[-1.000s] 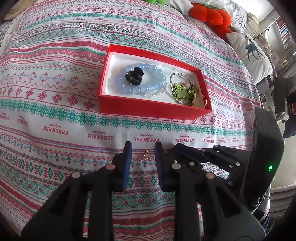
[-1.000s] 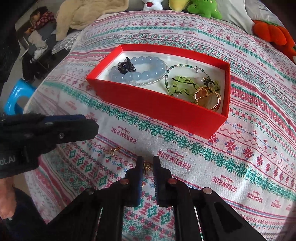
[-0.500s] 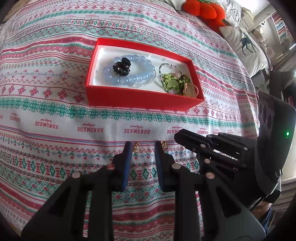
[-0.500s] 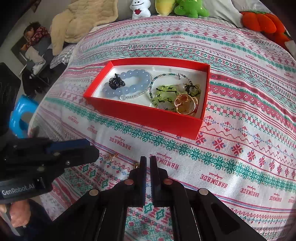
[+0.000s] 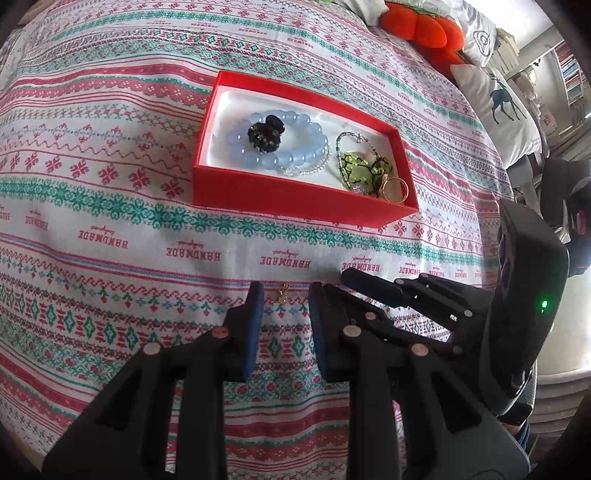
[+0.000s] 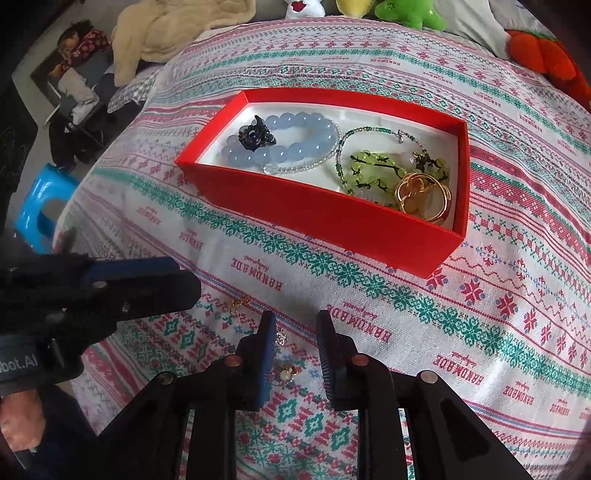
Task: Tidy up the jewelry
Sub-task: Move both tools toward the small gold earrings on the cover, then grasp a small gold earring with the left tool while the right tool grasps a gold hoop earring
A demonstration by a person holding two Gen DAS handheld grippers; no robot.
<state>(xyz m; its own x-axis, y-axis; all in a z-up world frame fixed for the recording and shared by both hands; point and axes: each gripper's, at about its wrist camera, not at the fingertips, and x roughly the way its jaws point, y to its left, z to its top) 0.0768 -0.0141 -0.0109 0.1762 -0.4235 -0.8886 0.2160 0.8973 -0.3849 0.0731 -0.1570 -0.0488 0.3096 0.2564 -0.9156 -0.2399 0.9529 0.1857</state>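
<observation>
A red box (image 5: pixel 280 192) (image 6: pixel 332 214) on the patterned bedspread holds a blue bead bracelet (image 5: pixel 291 155) (image 6: pixel 295 147), a black clip, green beads (image 6: pixel 373 170) and gold rings (image 6: pixel 424 199). A small gold earring (image 5: pixel 283 292) (image 6: pixel 236 303) lies on the cloth just ahead of my open left gripper (image 5: pixel 286 295). A second gold earring (image 6: pixel 286 373) lies on the cloth between the fingers of my open right gripper (image 6: pixel 297 325). The right gripper also shows in the left wrist view (image 5: pixel 369 284), close beside the left one.
The patterned bedspread (image 6: pixel 480 332) covers the bed. Orange plush (image 5: pixel 424 26) and a deer pillow (image 5: pixel 498 103) sit at the far right. Green plush toys (image 6: pixel 406 14) and a beige blanket (image 6: pixel 166 33) lie at the head. A blue stool (image 6: pixel 40 206) stands beside the bed.
My right gripper was shut on a gold earring; its jaws have opened and the earring now lies on the cloth between them. The left gripper stayed open over its earring.
</observation>
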